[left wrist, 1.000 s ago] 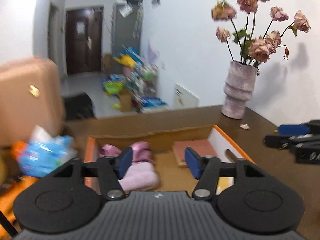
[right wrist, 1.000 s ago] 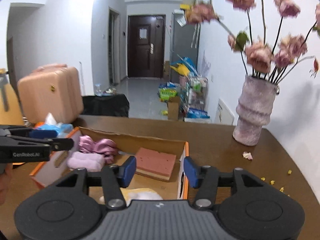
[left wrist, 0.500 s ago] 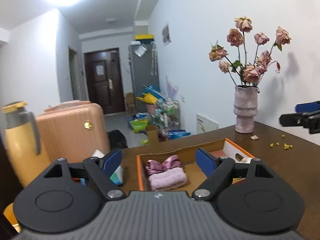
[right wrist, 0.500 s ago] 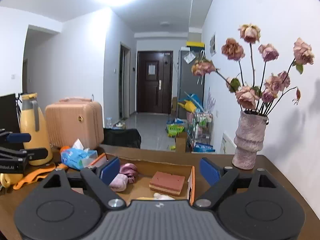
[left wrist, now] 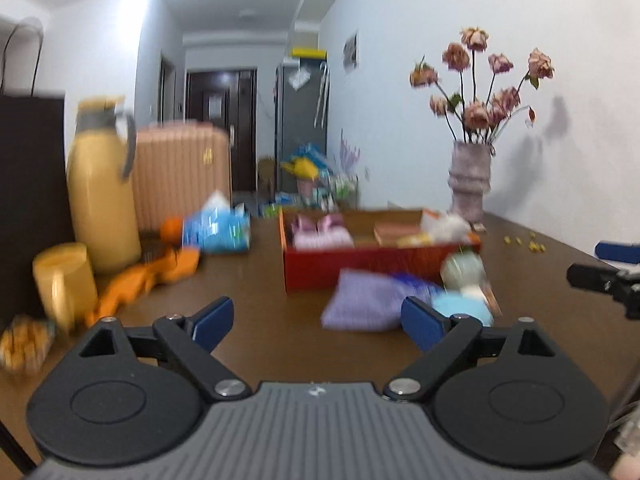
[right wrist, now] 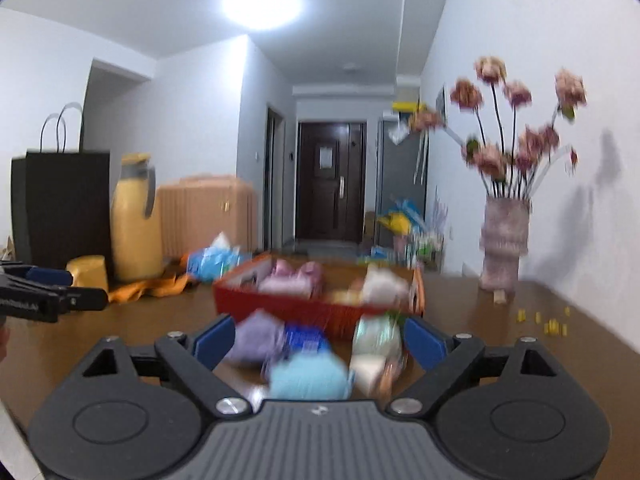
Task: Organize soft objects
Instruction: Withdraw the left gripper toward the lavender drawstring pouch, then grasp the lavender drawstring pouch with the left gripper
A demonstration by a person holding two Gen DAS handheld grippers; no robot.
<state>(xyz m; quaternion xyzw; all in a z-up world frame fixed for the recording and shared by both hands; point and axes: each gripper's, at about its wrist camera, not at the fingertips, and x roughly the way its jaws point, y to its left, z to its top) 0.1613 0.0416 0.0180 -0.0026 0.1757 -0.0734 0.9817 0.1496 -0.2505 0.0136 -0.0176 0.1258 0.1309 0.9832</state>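
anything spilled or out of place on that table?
Small yellow bits lie scattered on the table near the vase. An orange cloth lies crumpled by the yellow jug.

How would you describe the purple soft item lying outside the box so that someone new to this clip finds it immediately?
Start at the orange-red box in the middle of the brown table. On the table just in front of the box lies a small cluster of soft things; the purple pouch is the leftmost. It is flat, lilac and pillow-like, unlike the light blue item and the pale green one beside it.
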